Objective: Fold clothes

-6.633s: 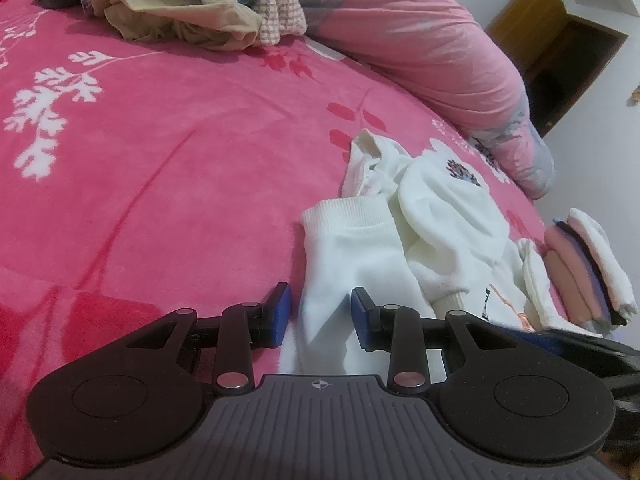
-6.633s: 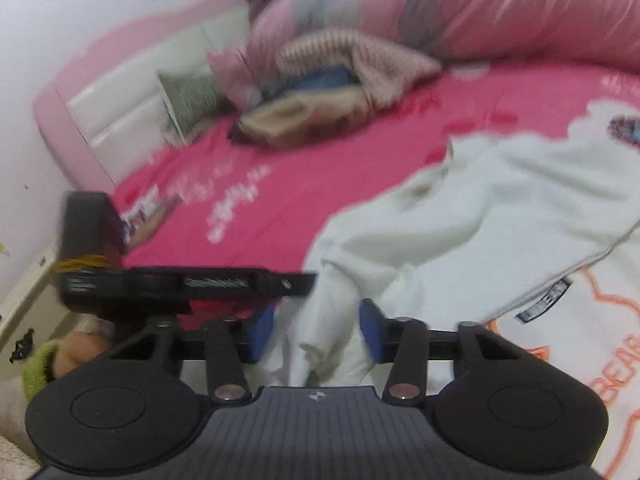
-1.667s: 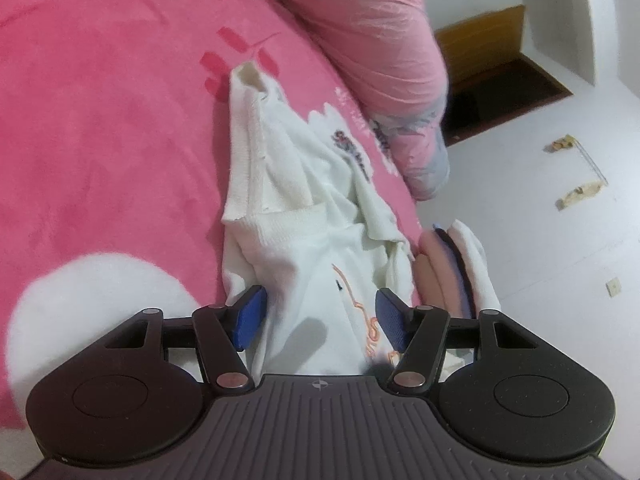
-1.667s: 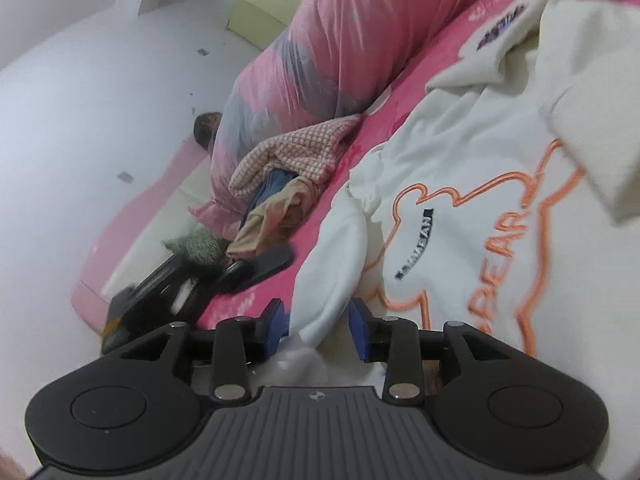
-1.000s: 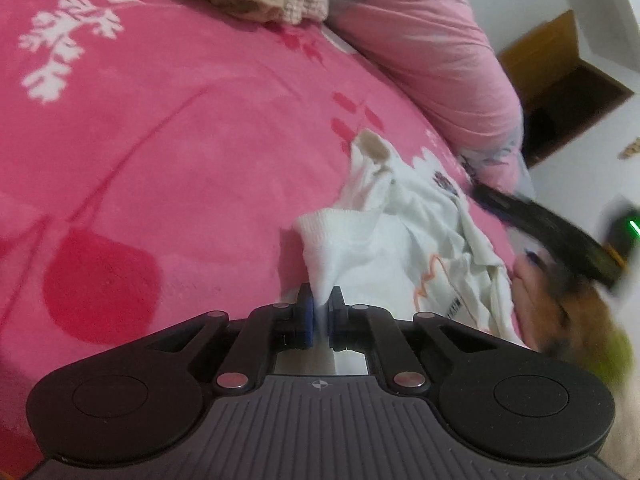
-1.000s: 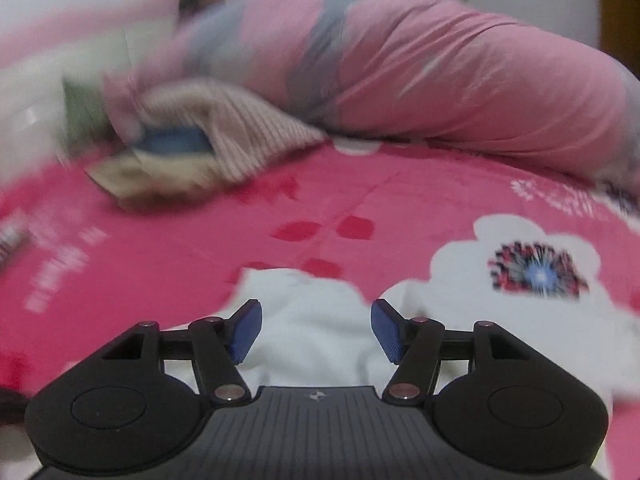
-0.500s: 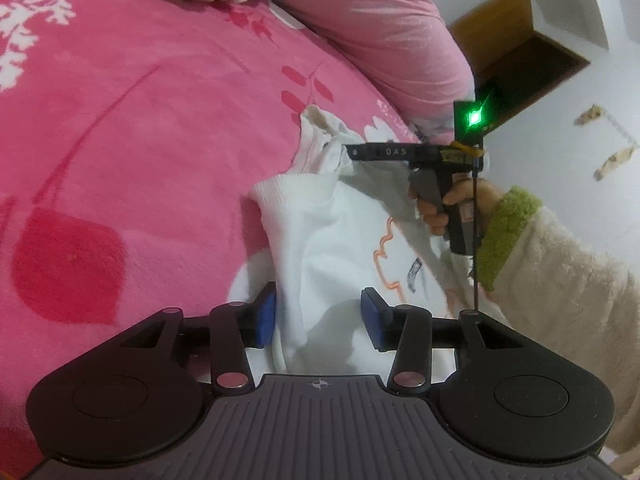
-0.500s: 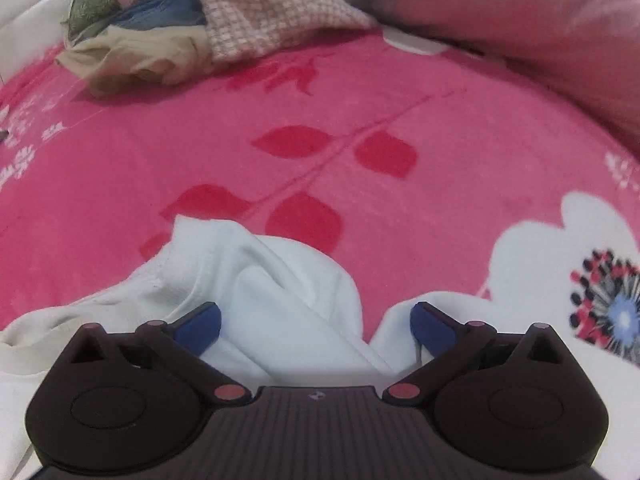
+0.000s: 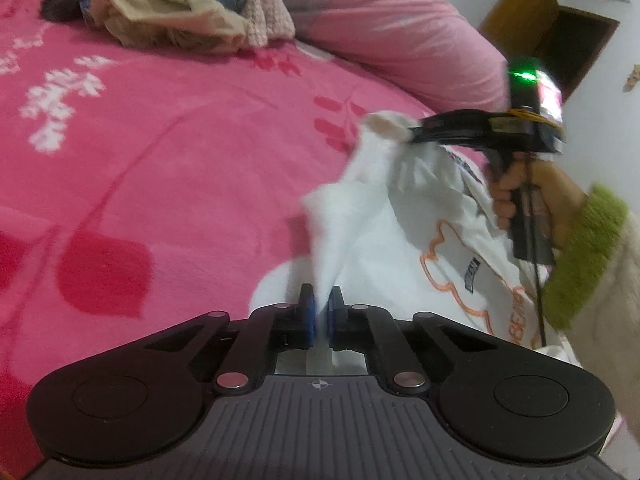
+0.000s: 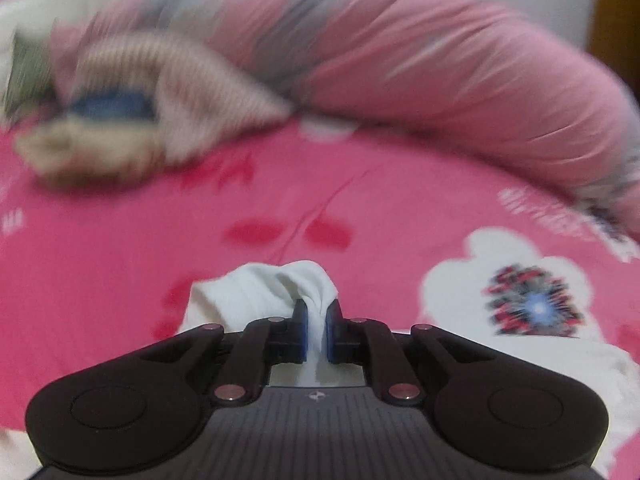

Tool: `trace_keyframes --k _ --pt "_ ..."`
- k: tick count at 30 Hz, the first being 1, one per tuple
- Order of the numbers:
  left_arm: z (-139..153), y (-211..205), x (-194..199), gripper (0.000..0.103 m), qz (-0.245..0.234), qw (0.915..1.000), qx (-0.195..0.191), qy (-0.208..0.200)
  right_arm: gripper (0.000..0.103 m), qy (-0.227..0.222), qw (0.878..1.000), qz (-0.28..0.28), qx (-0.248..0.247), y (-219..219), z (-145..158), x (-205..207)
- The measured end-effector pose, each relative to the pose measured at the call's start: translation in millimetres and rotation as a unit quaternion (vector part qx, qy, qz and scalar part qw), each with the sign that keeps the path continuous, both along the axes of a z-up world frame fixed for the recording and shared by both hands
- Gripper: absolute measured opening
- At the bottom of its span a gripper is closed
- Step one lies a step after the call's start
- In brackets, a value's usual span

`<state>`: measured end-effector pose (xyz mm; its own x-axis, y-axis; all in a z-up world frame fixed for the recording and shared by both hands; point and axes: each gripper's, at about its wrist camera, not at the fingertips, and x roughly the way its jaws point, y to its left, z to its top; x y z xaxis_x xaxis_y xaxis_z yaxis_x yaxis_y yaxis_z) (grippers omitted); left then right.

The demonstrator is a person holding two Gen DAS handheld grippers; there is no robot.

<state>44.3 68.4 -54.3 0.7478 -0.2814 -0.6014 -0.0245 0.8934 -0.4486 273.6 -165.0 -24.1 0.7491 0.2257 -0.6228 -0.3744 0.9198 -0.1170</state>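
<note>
Left wrist view: the left gripper (image 9: 320, 314) is clamped on an edge of the white sweatshirt with orange outline print (image 9: 404, 240), which rises crumpled off the pink floral plush blanket (image 9: 160, 152). The right gripper (image 9: 414, 132), in a hand (image 9: 520, 196), pinches its far end.

Right wrist view: the right gripper (image 10: 317, 334) is closed on a white fold (image 10: 280, 288).

The garment looks bunched and unfolded; a loose heap of beige and checked clothes (image 9: 180, 12) lies well apart.
</note>
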Motion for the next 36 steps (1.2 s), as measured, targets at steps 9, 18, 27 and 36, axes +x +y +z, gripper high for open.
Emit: trace_keyframes --k 9,18,27,36 --pt "79 9 -5 0.004 0.045 0.9850 0.051 -0.159 0.008 -0.215 0.969 -0.082 0.089 -61 114 -109" --pt "176 2 -8 0.004 0.033 0.9435 0.088 -0.318 0.008 -0.360 0.911 -0.126 0.159 -100 196 -200" --pt "268 7 -30 0.004 0.010 0.8857 0.109 -0.451 0.009 -0.455 0.848 -0.118 0.246 -125 247 -279" --pt "300 -12 -15 0.004 -0.002 0.8543 0.141 -0.500 0.009 -0.520 0.805 -0.108 0.263 -140 264 -289"
